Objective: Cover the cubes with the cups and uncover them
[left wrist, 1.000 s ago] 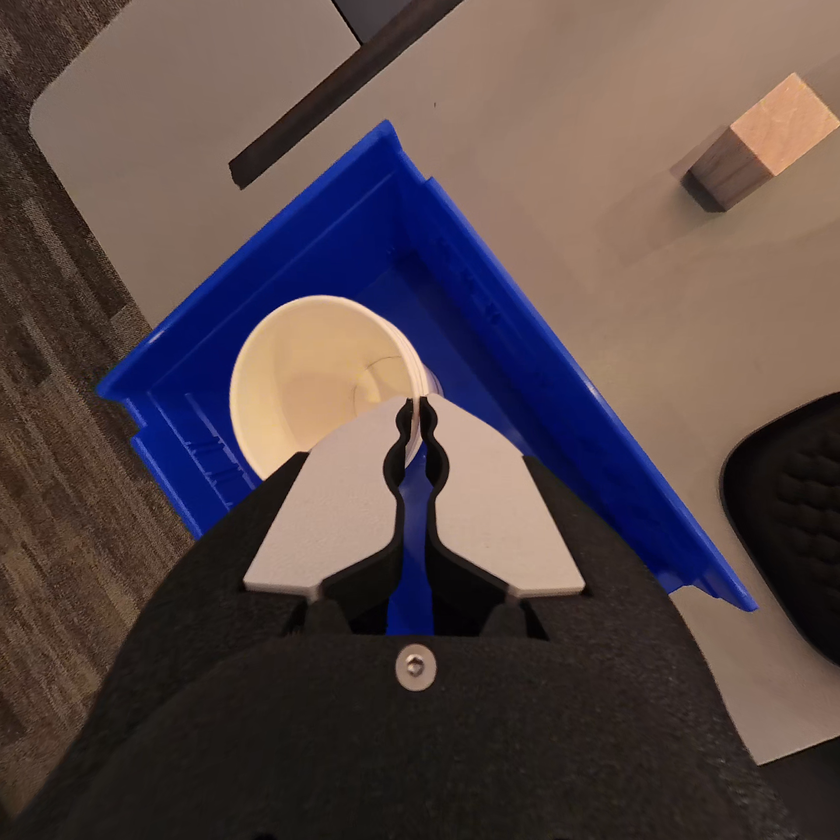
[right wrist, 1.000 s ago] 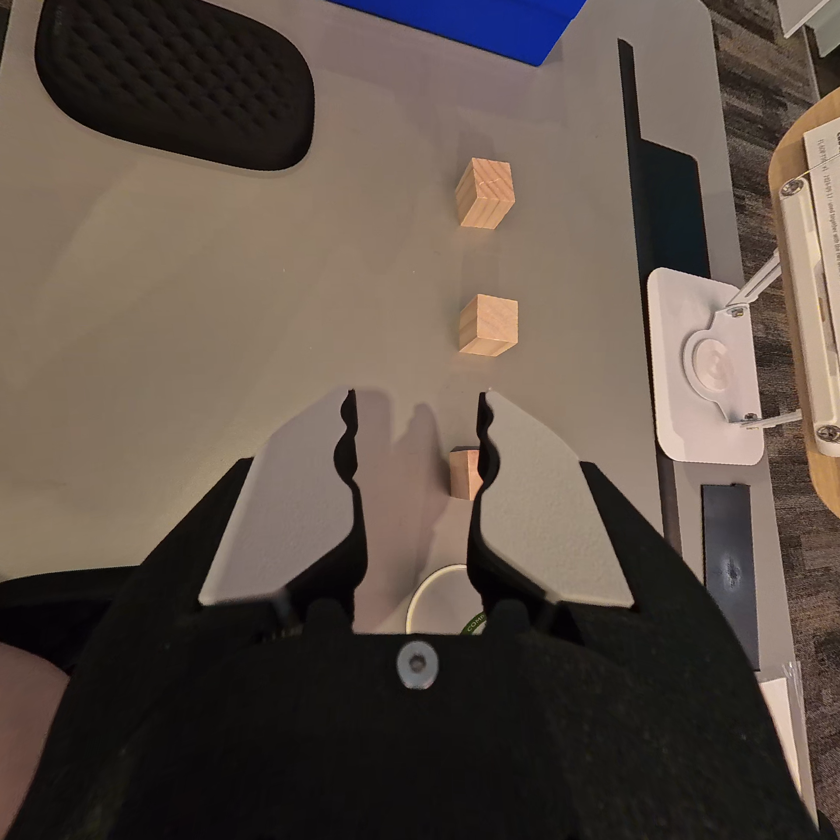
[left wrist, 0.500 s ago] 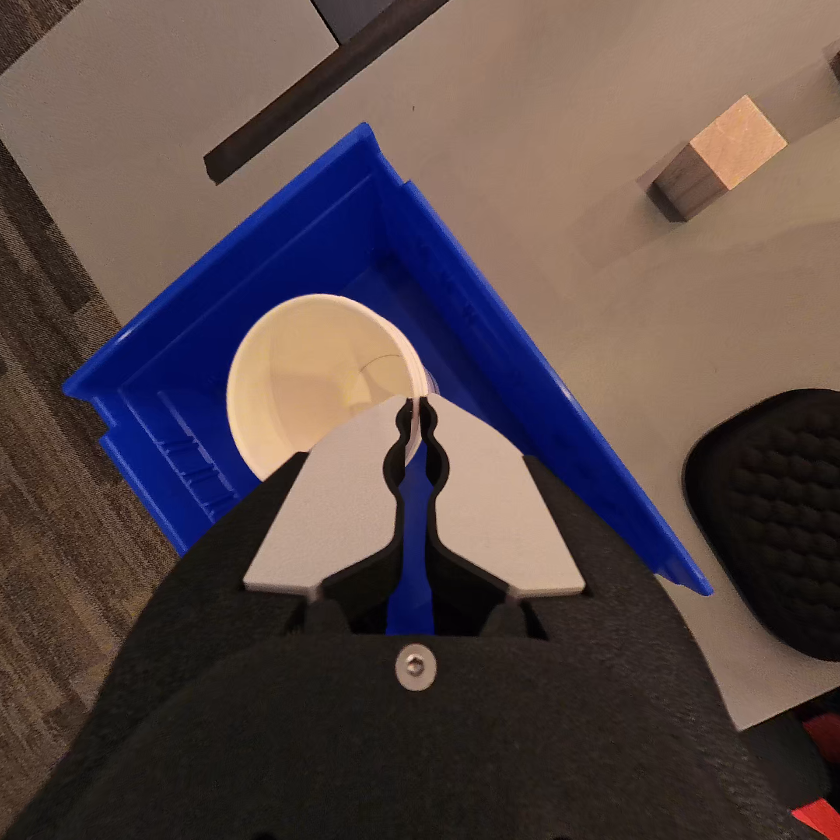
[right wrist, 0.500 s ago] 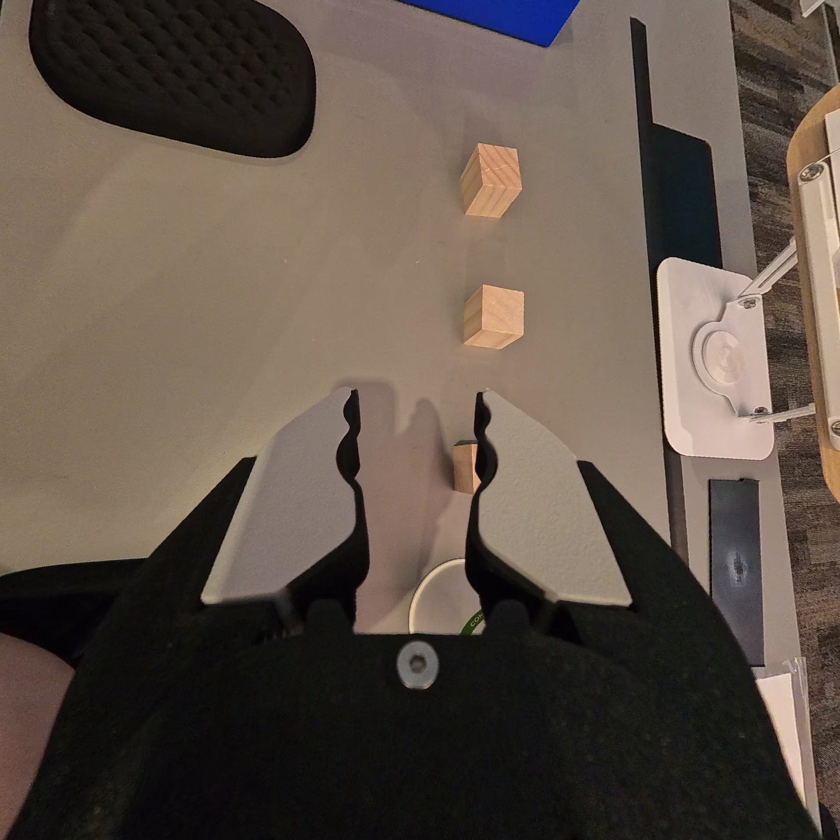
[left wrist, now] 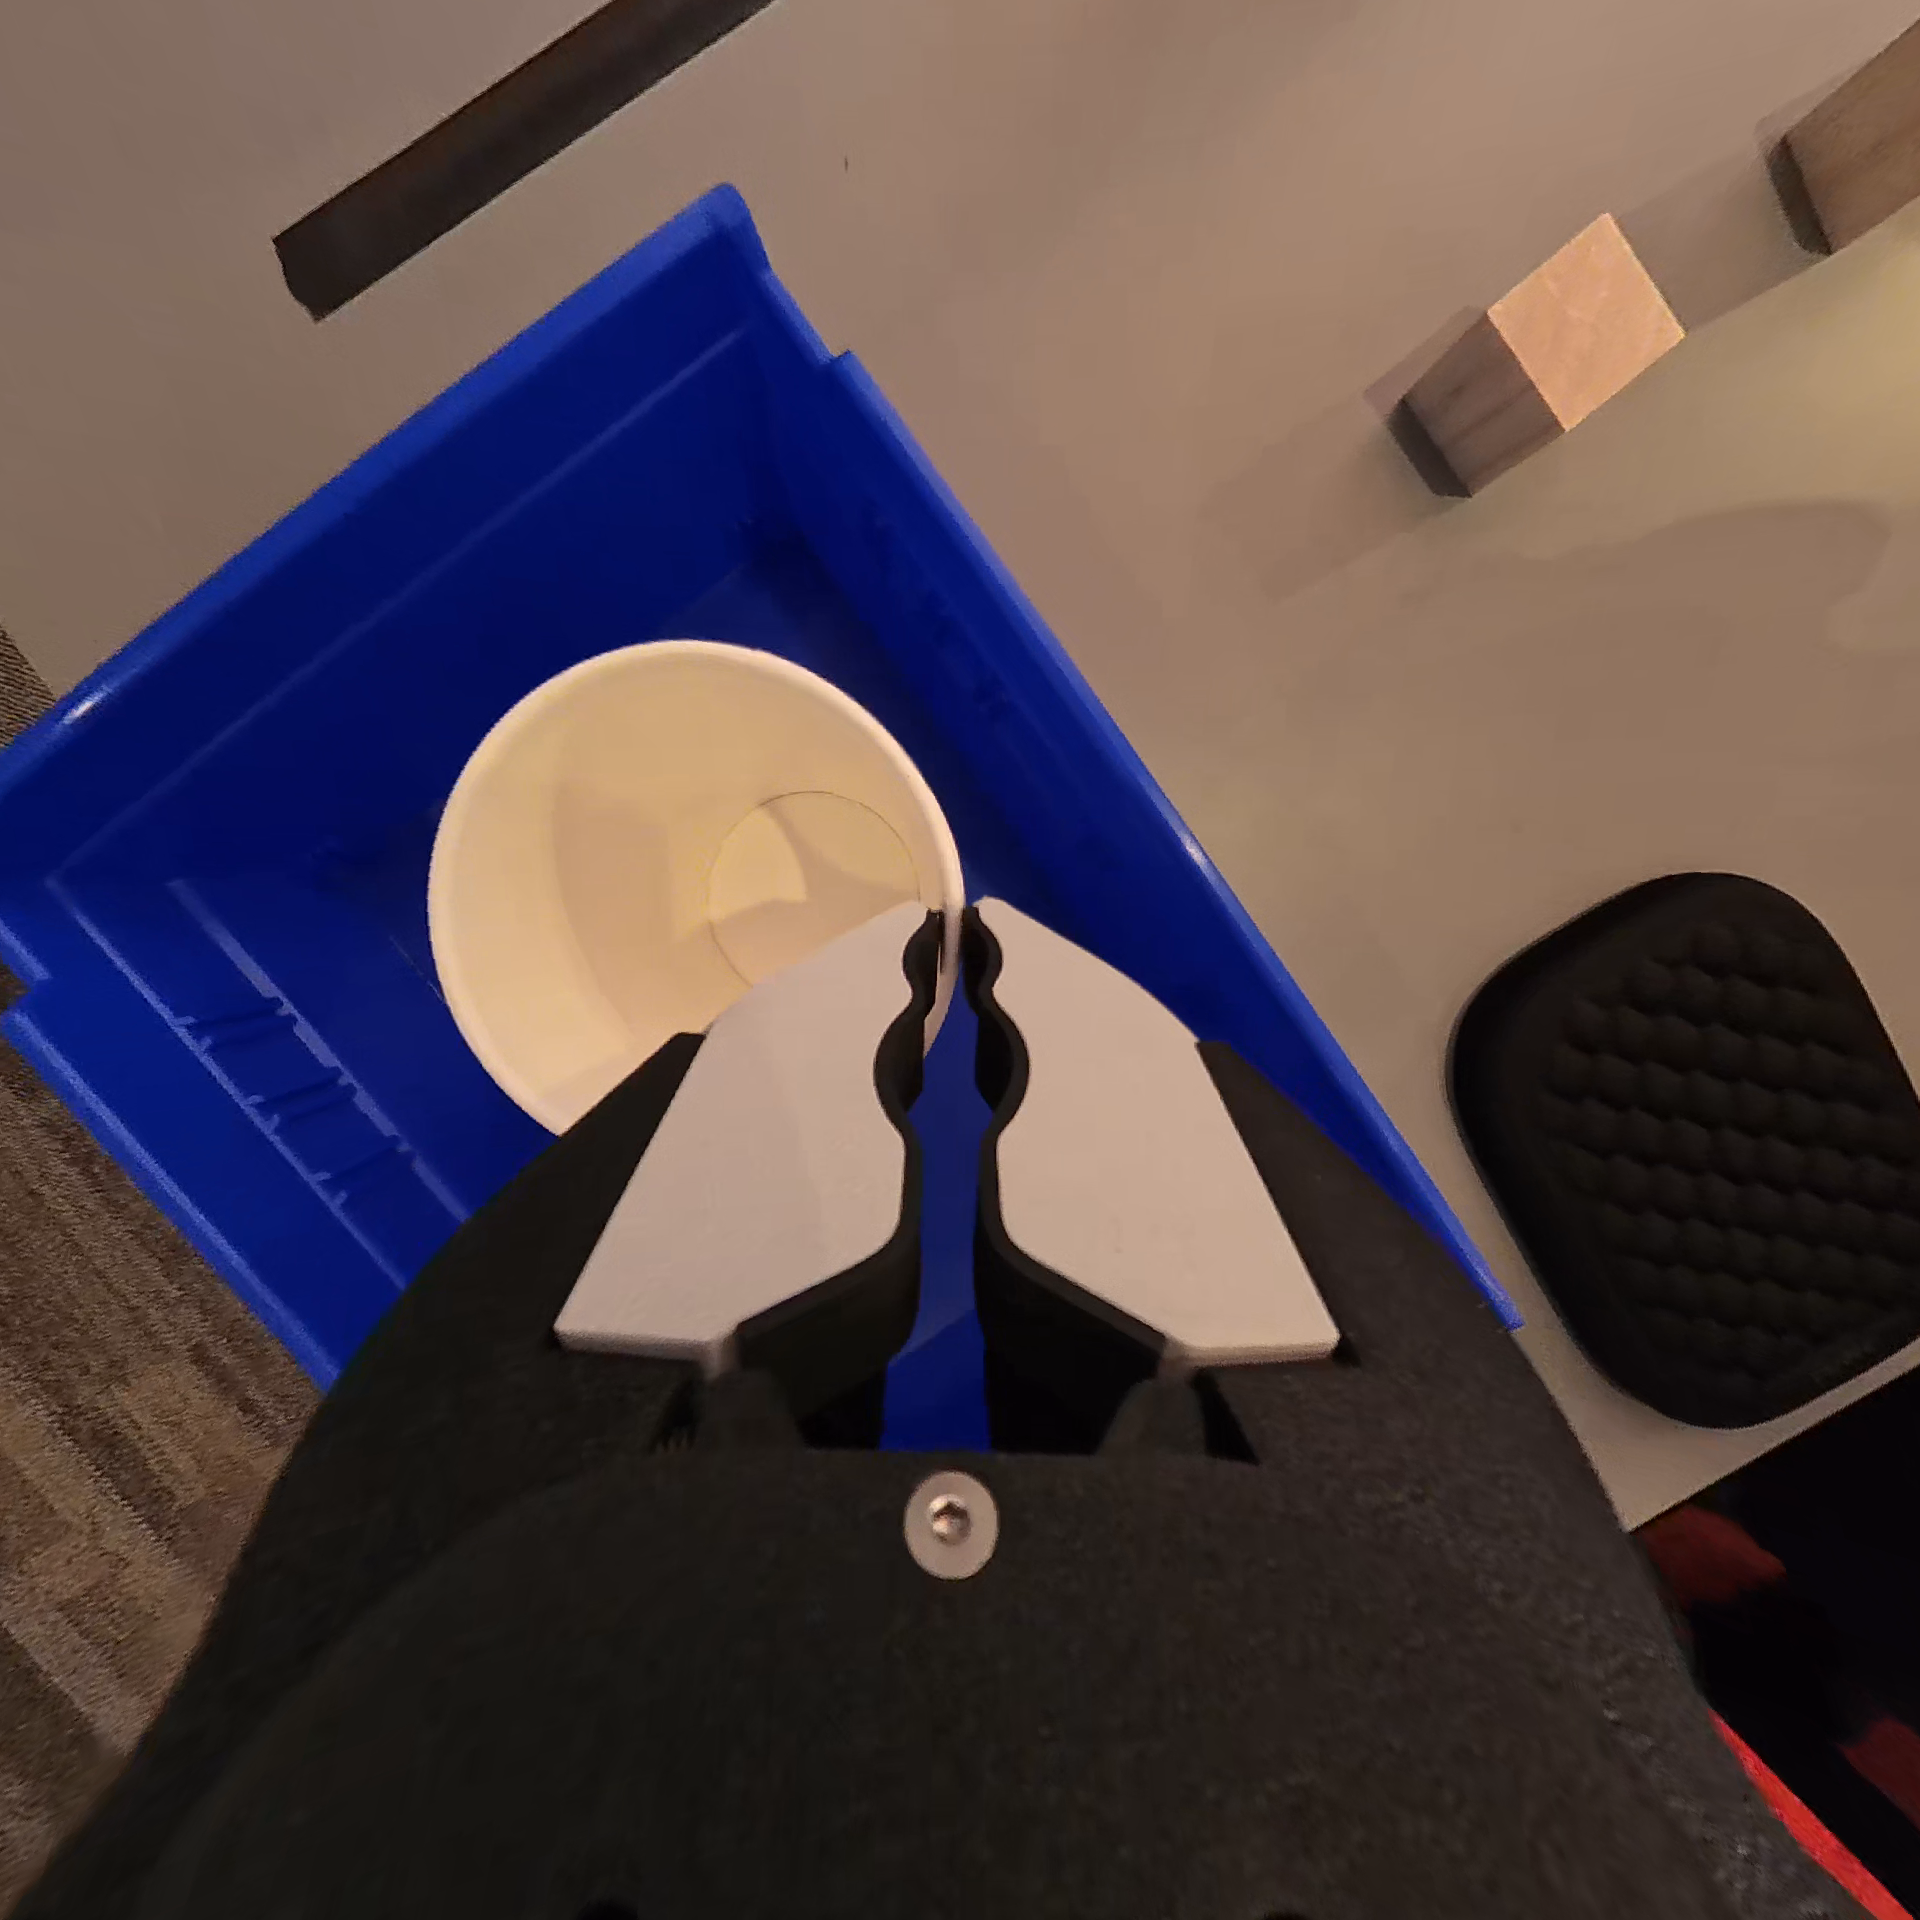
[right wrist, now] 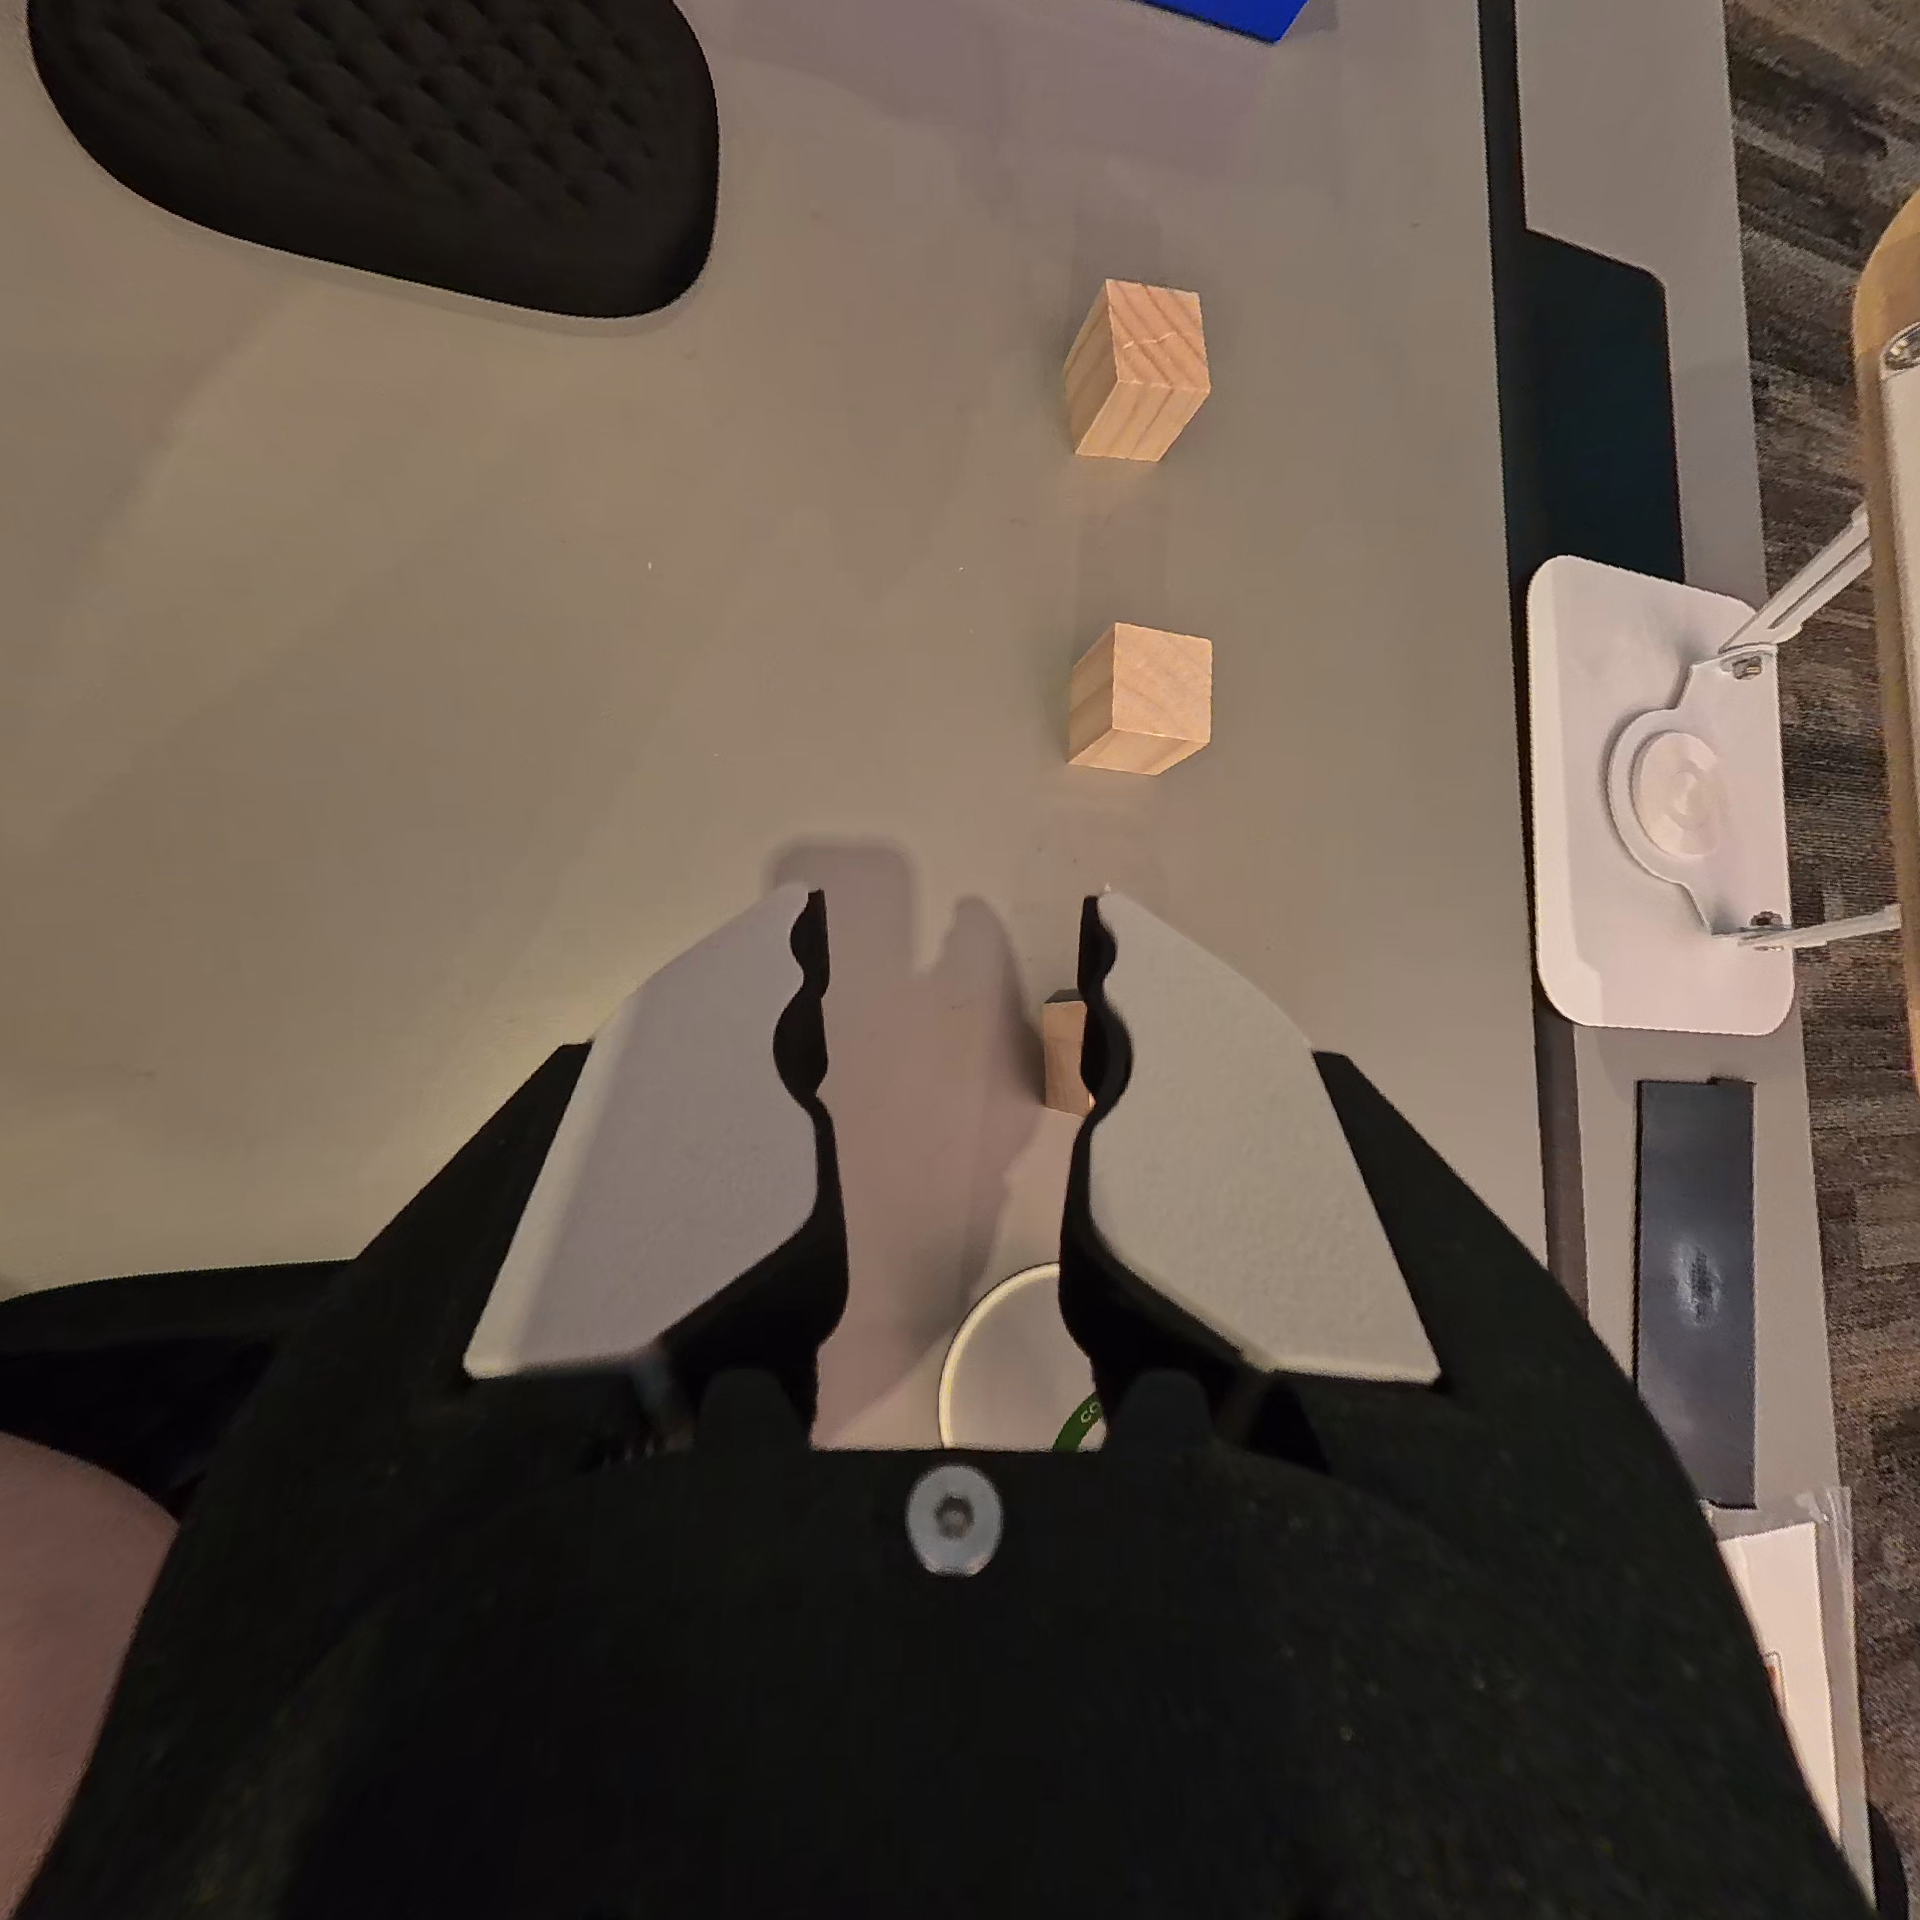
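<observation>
Presently, left gripper (left wrist: 948, 925): its jaws are clamped on the rim of a white paper cup (left wrist: 665, 862), one finger inside the wall, the other outside.
Held cup: tilted so that its open mouth faces the camera; it hangs over the inside of the blue bin (left wrist: 343, 665).
Blue bin: stands on the grey tabletop (left wrist: 1195, 312), at its edge near the carpeted floor (left wrist: 94, 1299).
Right gripper (right wrist: 954, 914): jaws apart and holding nothing, above the tabletop.
Far cube (right wrist: 1138, 369): wooden, alone on the tabletop, well beyond the right fingertips.
Middle cube (right wrist: 1140, 696): in line with the far one, nearer the gripper, apart from it.
Near cube (right wrist: 1062, 1055): mostly hidden behind the right gripper's right finger; only a sliver shows.
Second cup (right wrist: 1003, 1351): white, round rim seen from above between the fingers' bases; whether it stands upright or inverted cannot be told.
Black pad (right wrist: 384, 145): dimpled, lying on the tabletop to the left of the row of cubes.
White mount (right wrist: 1662, 800): a flat plate at the tabletop's right edge, beside the middle cube but apart from it.
</observation>
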Action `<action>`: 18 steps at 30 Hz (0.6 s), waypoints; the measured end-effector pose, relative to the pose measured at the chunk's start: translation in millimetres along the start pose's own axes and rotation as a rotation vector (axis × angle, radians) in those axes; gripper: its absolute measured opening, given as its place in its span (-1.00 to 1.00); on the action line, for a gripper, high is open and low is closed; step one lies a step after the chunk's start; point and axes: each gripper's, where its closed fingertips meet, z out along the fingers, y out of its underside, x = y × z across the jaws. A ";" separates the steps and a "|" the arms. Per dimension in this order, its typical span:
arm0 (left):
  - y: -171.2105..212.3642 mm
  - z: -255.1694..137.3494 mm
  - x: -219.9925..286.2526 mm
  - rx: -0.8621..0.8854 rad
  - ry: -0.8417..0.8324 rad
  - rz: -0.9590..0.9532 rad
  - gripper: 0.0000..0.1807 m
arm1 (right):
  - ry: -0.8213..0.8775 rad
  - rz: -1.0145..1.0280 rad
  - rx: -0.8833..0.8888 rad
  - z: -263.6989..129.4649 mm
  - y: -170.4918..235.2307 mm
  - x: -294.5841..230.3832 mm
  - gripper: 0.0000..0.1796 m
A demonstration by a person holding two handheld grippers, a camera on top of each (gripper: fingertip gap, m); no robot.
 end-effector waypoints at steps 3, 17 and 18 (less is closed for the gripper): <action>0.5 -1.5 -0.8 -0.010 -0.011 0.011 -0.96 | 0.000 0.001 -0.009 1.6 1.3 0.6 -0.49; -6.4 -18.1 -9.1 0.013 -0.059 0.034 -0.94 | -0.014 0.001 -0.024 3.9 2.8 -1.4 -0.53; -7.4 -19.3 -9.7 0.018 -0.063 0.033 -0.94 | -0.015 0.000 -0.024 3.9 2.7 -1.6 -0.53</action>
